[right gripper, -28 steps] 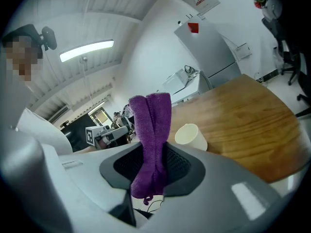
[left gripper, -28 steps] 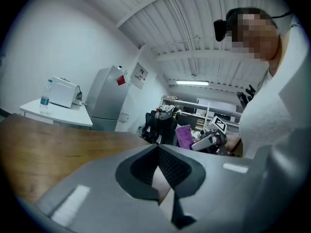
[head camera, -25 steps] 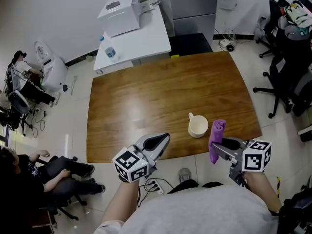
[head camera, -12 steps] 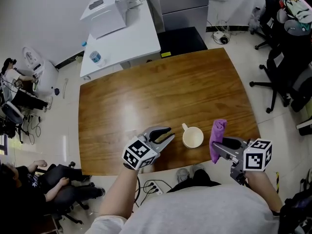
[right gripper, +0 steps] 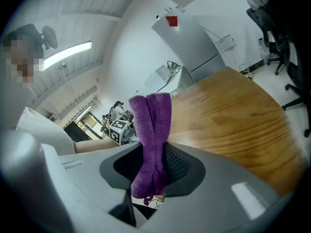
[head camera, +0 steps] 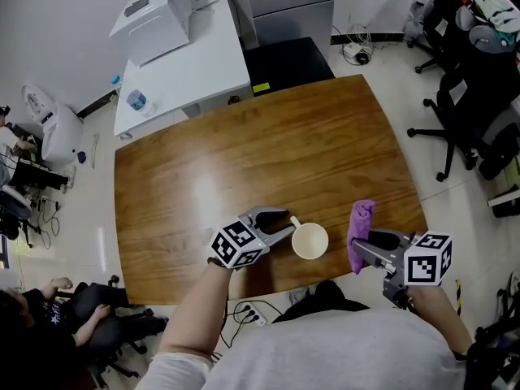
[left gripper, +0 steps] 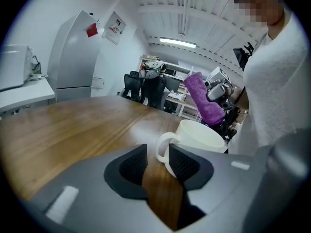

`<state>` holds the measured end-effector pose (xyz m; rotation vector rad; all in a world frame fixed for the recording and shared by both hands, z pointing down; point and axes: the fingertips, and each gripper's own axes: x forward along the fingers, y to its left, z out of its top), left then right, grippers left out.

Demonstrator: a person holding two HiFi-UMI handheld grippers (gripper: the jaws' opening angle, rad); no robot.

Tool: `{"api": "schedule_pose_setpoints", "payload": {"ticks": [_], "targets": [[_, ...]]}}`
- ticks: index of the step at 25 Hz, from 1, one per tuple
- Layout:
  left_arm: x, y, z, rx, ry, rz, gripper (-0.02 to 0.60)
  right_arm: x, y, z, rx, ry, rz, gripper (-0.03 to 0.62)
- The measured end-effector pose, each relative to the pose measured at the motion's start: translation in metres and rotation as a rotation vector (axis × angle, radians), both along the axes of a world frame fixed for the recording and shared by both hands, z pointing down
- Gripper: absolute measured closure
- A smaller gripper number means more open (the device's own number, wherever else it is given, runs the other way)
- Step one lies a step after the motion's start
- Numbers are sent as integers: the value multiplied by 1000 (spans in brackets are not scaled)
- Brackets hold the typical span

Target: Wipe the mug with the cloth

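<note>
Mug (head camera: pixel 309 240) near front edge of table (head camera: pixel 244 153): cream, glossy, round, thin loop handle. Left gripper (head camera: pixel 280 224) jaws just opened wide, handle at the tips, unpinched. We risk shoving mug across slick wood if closing lands off-centre. Right gripper (head camera: pixel 374 242) clamps soft, limp purple cloth (head camera: pixel 359 222).

The person wears a pale grey short-sleeved top (head camera: pixel 325 349). The grey moulded-plastic left gripper (head camera: pixel 277 222) and right gripper (head camera: pixel 363 243) have black ribbed pads (left gripper: pixel 131 166); behind each sits a white cube with black square markers (head camera: pixel 427 259).
</note>
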<state>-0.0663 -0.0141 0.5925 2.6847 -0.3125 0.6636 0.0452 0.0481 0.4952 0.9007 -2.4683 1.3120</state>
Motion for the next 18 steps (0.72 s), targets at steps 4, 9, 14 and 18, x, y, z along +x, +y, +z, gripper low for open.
{"api": "schedule_pose_setpoints", "payload": {"ticks": [4, 9, 14, 18], "targets": [[12, -7, 1, 7, -12, 24, 457, 2, -5, 5, -15, 3, -11, 473], [15, -4, 1, 22, -20, 35, 531, 1, -15, 10, -19, 10, -30, 473], [15, -4, 1, 20, -16, 21, 532, -4, -34, 24, -18, 26, -79, 473], [11, -4, 1, 20, -22, 12, 534, -18, -58, 29, 8, 16, -117, 473]]}}
